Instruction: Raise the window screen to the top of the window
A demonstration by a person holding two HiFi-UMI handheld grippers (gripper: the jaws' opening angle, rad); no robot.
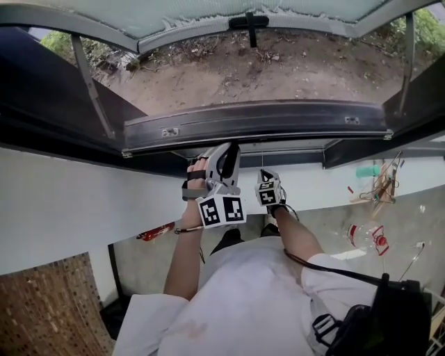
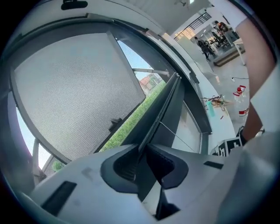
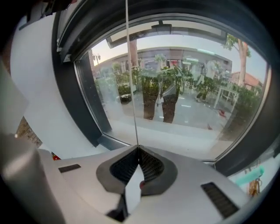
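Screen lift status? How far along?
Done: the screen is partly up. In the head view its handle sits high, with open ground showing below.
In hand: the right gripper is shut on the thin pull cord, and the left gripper clamps the dark sash edge.
Left: the rest of the raise. How much is unclear, since the window's top isn't visible.

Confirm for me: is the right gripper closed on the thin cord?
Yes, the right gripper has its jaws together on the thin cord, which runs straight up from between them.
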